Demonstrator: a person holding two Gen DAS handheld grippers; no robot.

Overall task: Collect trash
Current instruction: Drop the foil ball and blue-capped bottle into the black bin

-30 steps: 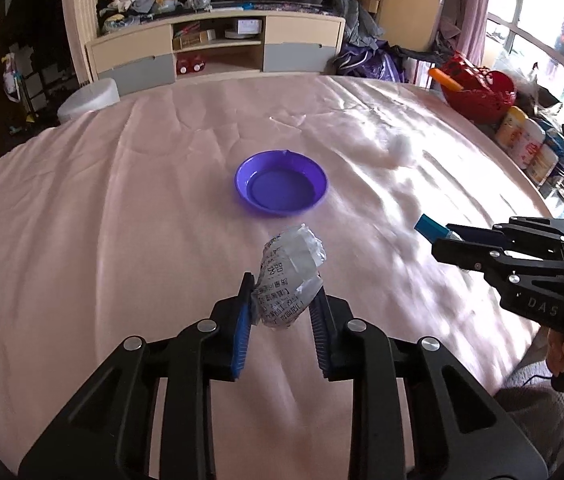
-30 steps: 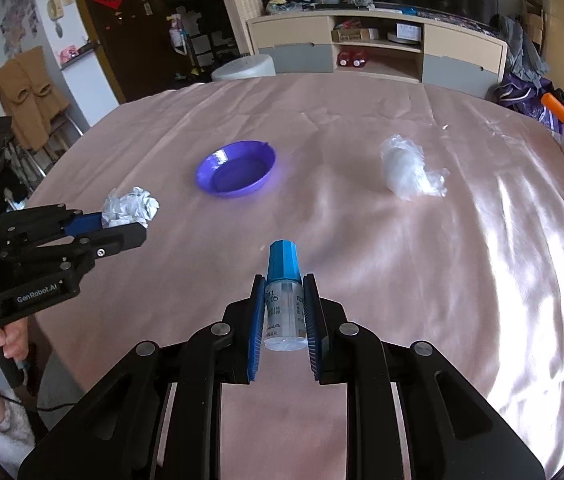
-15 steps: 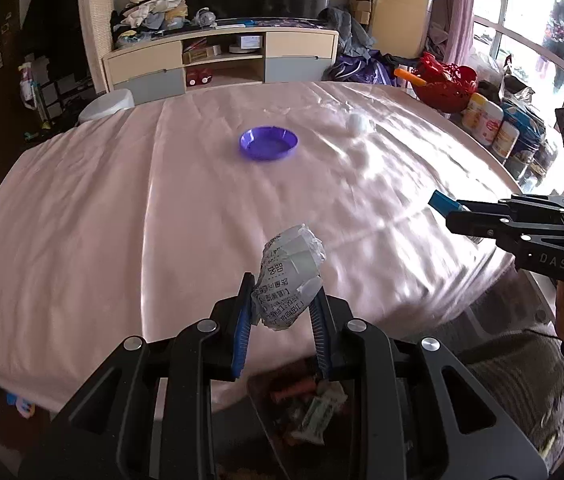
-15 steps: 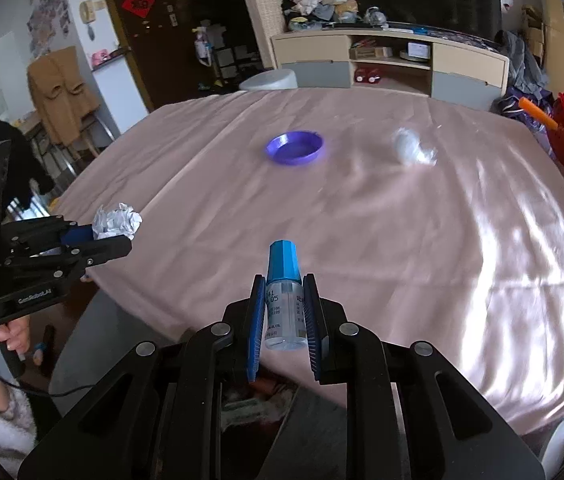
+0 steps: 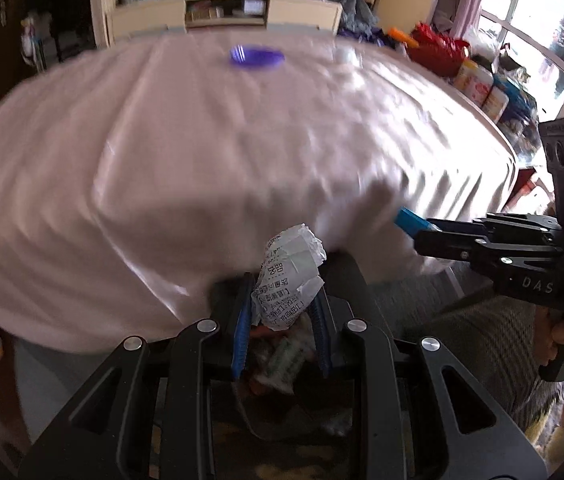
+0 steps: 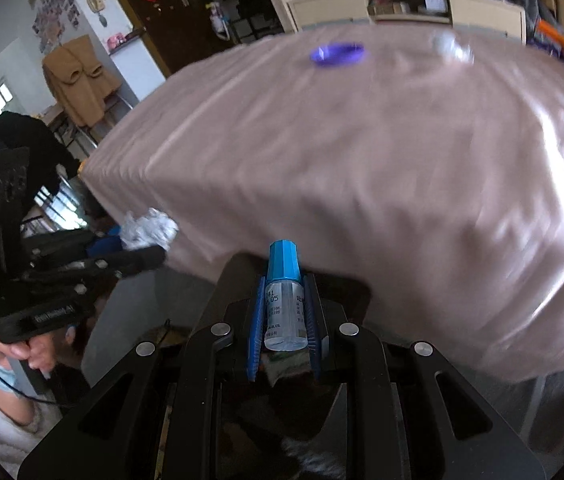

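So, nearest in each view, a load is pinched over a dark bin (image 5: 282, 364) with wrappers in it, tucked below the bench (image 5: 202, 140) edge. The left tool (image 5: 282, 312) is pressed onto a paper wad (image 5: 288, 280); the right tool (image 6: 284, 316) is clamped on a bottle (image 6: 284, 304) with a blue cap.

Risk, as a guess: the bin mouth is mostly hidden behind the tools, so a drop let go off-centre could land on the floor. The wad is light and could hang on a pad; the bottle could bounce off the rim.

Further out, a purple dish (image 6: 336, 54) and a white plastic wad (image 6: 448, 46) are left on the bench, blurred. A masked person is caught only by the right view; the window and jars only by the left.
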